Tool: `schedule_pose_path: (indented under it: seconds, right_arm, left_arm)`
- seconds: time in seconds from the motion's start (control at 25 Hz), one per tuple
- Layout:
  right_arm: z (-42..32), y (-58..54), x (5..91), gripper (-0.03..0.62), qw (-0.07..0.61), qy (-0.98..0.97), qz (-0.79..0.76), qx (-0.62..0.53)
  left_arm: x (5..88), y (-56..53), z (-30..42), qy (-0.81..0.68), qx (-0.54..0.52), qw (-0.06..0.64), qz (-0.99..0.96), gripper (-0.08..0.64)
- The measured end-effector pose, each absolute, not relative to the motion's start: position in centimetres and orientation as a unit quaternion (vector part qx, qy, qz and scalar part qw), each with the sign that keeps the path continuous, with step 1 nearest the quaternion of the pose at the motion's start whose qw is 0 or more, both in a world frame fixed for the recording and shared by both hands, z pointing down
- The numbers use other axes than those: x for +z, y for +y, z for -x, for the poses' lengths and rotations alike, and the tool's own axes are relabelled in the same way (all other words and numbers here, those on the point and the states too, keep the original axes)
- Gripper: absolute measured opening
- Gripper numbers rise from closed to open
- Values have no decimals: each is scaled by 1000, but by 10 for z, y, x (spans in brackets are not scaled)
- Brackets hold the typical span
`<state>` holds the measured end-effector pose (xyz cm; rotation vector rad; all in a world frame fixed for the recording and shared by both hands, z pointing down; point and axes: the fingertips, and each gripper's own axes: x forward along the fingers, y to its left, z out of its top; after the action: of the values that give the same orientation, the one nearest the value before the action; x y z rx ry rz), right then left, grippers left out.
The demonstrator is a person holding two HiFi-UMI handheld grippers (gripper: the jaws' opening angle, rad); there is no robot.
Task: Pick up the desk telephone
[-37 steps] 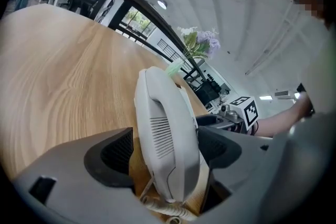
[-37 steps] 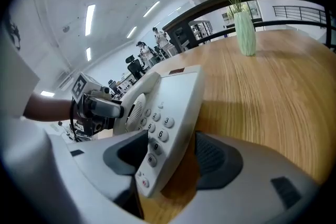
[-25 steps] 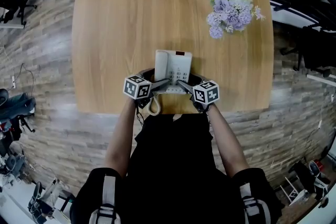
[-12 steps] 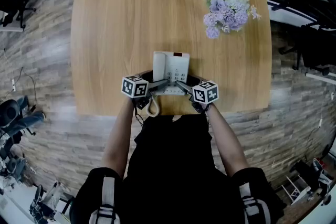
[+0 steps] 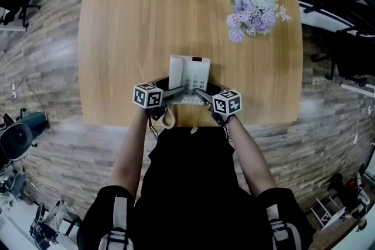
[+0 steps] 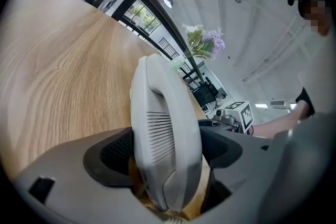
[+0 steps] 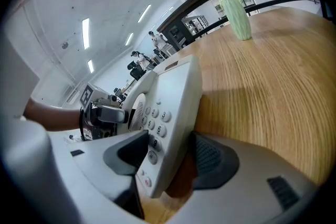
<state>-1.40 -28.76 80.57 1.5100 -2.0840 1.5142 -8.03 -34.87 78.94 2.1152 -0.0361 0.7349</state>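
**Both grippers clamped on the phone**

I see the phone (image 5: 189,72) near the front edge of the table (image 5: 126,32), just in front of me, with its keypad facing up. The left gripper (image 5: 176,92) is clenched on the phone's left side, where the handset (image 6: 164,128) lies: in the left gripper view the white shell fills the gap and both dark pads press on it. The right gripper (image 5: 202,93) is clenched on the right side. In its own view one jaw lies over the number keys and the other is under the base. The two grippers come in from the near corners and almost meet. The coiled cord (image 5: 170,118) hangs over the table edge beside the left gripper. I cannot tell if the phone is clear of the wood. The flowers (image 5: 253,4) stand well apart, at the far right corner.
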Motion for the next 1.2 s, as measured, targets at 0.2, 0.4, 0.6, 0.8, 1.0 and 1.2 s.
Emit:
schedule_pose_path:
  seconds: [0.2,0.4,0.6,0.8,1.0,1.2]
  right_arm:
    - [13,-286,805,272,79,-693,-499,515]
    - [14,-288,806,264,75,-682,-506,523]
    - [15,-287,805,261,88,-683,-494,530]
    - [16,-282,800,258,95,-689,-484,531]
    - [12,-280,785,258,95,-696,-489,517]
    - [8,-279,767,258,106,-714,-482,497]
  left_arm:
    - [788,-347,80,-19,300,436,-848,383]
    - [790,-349,81,-26,310,434,-845,383]
    - [788,-346,84,-41,316,430,-845,383]
    - [780,-339,86,-53,318,420,-848,383]
    - [766,-336,84,-65,300,429,-850,383]
    - [749,-331,83,-83,286,422,-856,383]
